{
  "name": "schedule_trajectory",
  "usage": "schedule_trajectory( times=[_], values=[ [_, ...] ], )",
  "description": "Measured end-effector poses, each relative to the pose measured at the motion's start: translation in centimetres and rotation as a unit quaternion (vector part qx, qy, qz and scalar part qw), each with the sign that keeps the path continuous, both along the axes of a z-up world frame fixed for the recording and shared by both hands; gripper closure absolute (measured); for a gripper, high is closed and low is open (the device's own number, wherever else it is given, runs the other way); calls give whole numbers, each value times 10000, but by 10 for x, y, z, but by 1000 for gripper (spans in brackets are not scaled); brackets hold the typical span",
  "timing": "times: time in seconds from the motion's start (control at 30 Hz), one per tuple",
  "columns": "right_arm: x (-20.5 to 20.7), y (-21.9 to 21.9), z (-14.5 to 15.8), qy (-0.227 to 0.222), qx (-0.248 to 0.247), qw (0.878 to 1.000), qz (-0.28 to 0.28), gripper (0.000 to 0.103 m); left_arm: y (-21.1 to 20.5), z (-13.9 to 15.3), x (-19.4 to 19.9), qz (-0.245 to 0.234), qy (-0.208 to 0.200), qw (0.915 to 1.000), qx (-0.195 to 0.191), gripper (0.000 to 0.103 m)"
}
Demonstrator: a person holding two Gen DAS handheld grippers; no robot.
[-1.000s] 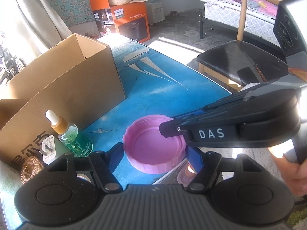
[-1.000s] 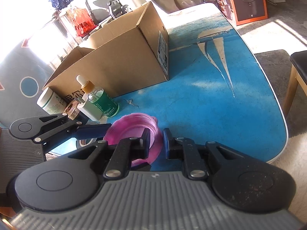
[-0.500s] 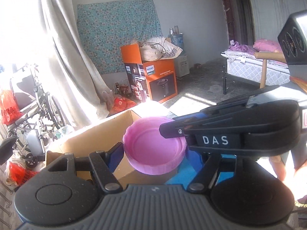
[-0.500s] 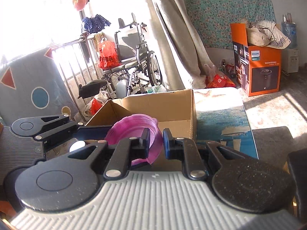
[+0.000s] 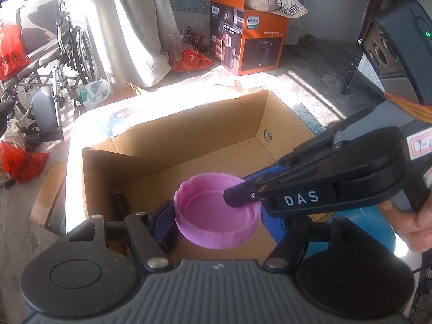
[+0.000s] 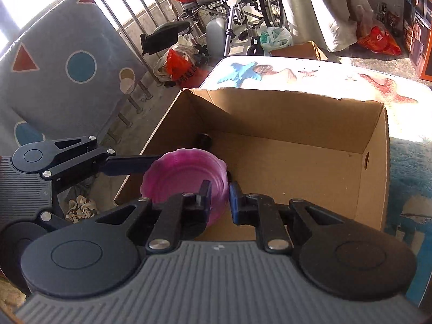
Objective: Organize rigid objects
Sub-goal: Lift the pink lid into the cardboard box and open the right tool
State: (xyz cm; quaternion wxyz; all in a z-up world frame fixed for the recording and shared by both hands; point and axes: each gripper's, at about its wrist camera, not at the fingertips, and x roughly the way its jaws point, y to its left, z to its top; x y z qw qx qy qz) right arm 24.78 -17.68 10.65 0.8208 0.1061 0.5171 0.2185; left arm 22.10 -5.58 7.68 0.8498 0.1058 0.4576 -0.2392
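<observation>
1. Left gripper (image 5: 218,216): fingers spread wide, one on either side of the pink lid (image 5: 217,213). Left finger lay against the lid's outer wall; contact on the right side was hidden behind the other tool, so cannot tell whether it bore any of the load.
2. Right gripper (image 6: 219,198): fingers pinched the lid's (image 6: 186,181) near rim, one inside the wall, one outside. Seen from the left wrist, it (image 5: 241,193) reached in from the right, its body marked "DAS".
3. Pink lid: held open side up, in the air above the open cardboard box (image 5: 283,124), over its near end.
4. Box interior: a dark cylindrical object (image 5: 120,205) lay on the floor of the box at the left, below and beside the lid. The same object (image 6: 203,139) showed just past the lid from the right wrist.
5. Box stood on the bench (image 6: 324,77), whose printed top was sunlit beyond the far wall.
6. Farther off: a wheelchair (image 5: 54,62) at left, an orange Philips carton (image 5: 248,37) on the floor.
</observation>
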Motion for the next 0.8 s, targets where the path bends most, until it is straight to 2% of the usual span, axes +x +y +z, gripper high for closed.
schedule_trajectory(
  times=[0.07,0.23,0.43,0.5,0.6,0.8],
  values=[
    [12,4,-27,476,-14,9989,54,90,6,-17,16,-1,403,9992,-17,31],
    [32,10,-75,1347,-103,9906,209,90,9,-55,41,-78,1232,9923,60,31],
    [49,25,-114,1970,-319,9787,479,91,17,-91,64,6,2144,9765,214,31],
    [54,31,-119,2021,-412,9769,558,92,21,-97,68,86,2250,9740,241,36],
    [63,42,-117,1993,-394,9768,670,91,32,-98,74,240,2333,9718,256,36],
    [70,60,-118,2026,-253,9755,825,91,51,-91,70,475,2345,9704,343,30]
  ],
)
